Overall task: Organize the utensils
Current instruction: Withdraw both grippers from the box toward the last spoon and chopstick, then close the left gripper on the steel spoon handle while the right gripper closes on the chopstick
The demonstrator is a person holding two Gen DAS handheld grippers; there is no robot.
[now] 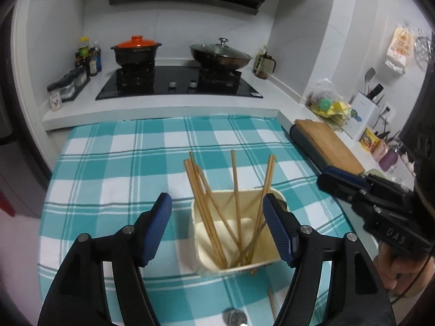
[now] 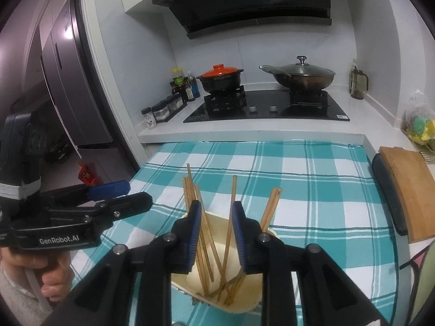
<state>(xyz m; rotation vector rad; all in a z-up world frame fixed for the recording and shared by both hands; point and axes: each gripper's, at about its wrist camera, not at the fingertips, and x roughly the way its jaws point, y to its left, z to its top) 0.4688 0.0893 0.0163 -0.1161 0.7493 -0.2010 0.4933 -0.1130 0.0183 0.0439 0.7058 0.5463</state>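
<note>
A cream square holder [image 1: 261, 260] stands on the teal checked cloth [image 1: 114, 168] with several wooden chopsticks [image 1: 236, 190] leaning in it. My left gripper [image 1: 217, 212] is open and empty, its jaws wide either side of the holder's top. One loose chopstick [image 1: 272, 301] lies on the cloth below the holder. In the right wrist view the holder [image 2: 244, 298] and chopsticks [image 2: 231, 217] sit under my right gripper [image 2: 216, 217], which is open and empty above the holder. The right gripper also shows in the left wrist view [image 1: 339, 182].
A wooden cutting board [image 2: 410, 190] on a dark mat lies right of the cloth. Behind is a raised counter with a hob [image 2: 272, 108], an orange-lidded pot [image 2: 220, 77], a wok [image 2: 301, 77] and spice jars [image 2: 165, 108]. A fridge [image 2: 68, 81] stands left.
</note>
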